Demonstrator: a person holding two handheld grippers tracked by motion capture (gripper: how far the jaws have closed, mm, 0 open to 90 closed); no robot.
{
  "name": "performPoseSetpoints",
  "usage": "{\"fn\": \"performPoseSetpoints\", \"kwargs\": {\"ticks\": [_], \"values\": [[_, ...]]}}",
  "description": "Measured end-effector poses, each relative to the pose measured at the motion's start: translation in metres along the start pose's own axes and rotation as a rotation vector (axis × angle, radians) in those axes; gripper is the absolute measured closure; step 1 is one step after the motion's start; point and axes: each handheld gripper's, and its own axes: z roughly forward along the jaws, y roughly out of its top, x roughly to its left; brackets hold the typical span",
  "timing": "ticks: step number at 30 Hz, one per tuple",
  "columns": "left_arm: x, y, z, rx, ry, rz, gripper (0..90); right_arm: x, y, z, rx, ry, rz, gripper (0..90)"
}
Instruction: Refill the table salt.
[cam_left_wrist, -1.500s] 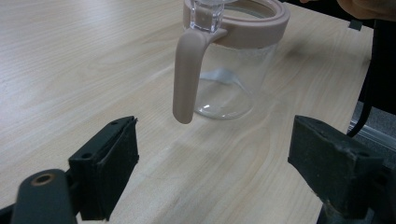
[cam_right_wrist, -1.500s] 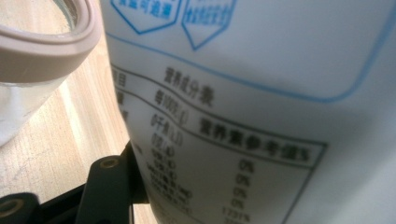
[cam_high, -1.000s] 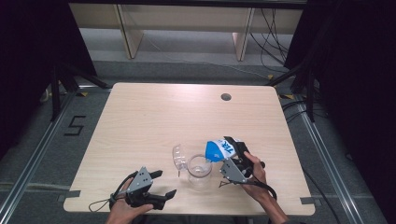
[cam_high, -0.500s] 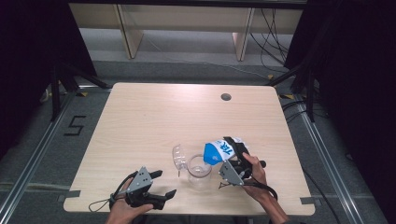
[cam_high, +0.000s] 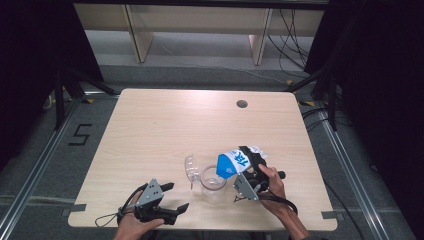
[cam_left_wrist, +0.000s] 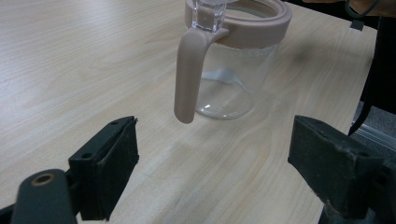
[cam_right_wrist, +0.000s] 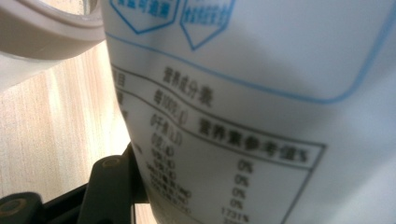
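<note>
A clear glass jar (cam_high: 213, 182) with a pale pink rim and handle (cam_left_wrist: 186, 79) stands near the table's front middle, its clear lid (cam_high: 191, 168) flipped up at the left. My right gripper (cam_high: 246, 161) is shut on a blue-and-white pouch (cam_high: 233, 163), which it holds tilted, blue end down, over the jar's mouth. In the right gripper view the pouch's printed label (cam_right_wrist: 261, 116) is close up beside the jar rim (cam_right_wrist: 46, 32), with one black finger (cam_right_wrist: 112, 186) against the pouch. My left gripper (cam_high: 176, 196) rests open at the front edge, its jaws (cam_left_wrist: 212, 163) wide apart and pointing at the jar (cam_left_wrist: 233, 70).
The wooden table (cam_high: 165, 130) has a round cable hole (cam_high: 242, 104) at the back right. Black stands and cables flank the table on the grey floor, and a shelf unit (cam_high: 200, 20) stands behind it.
</note>
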Motion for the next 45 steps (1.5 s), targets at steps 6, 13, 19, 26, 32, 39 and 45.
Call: {"fn": "performPoseSetpoints", "kwargs": {"ticks": [6, 13, 19, 26, 32, 39, 45], "values": [[0.0014, 0.0006, -0.0002, -0.001, -0.002, 0.024, 15.2, 0.0017, 0.0014, 0.0004, 0.012, -0.008, -0.023, 43.2], [0.0009, 0.0004, -0.0001, 0.002, 0.002, 0.017, 15.2, 0.0032, 0.0017, 0.0005, 0.015, -0.020, -0.042, 43.2], [0.0014, 0.0008, -0.0004, 0.002, -0.002, 0.026, 15.2, 0.0056, 0.0027, 0.0006, 0.030, -0.029, -0.065, 43.7], [0.0009, 0.0004, 0.0001, 0.001, 0.003, 0.015, 15.2, 0.0048, 0.0029, 0.0001, 0.048, -0.042, -0.089, 44.2], [0.0008, 0.0004, 0.0001, 0.001, 0.004, 0.014, 15.2, 0.0015, 0.0054, 0.0000, 0.042, -0.054, -0.163, 44.2], [0.0010, 0.0004, 0.0001, 0.000, 0.001, 0.015, 15.2, 0.0058, 0.0043, 0.0006, 0.040, -0.048, -0.116, 44.2], [0.0000, 0.0001, 0.0003, -0.002, 0.003, -0.004, 15.2, 0.0051, 0.0051, 0.0007, 0.026, -0.072, -0.149, 44.5]]}}
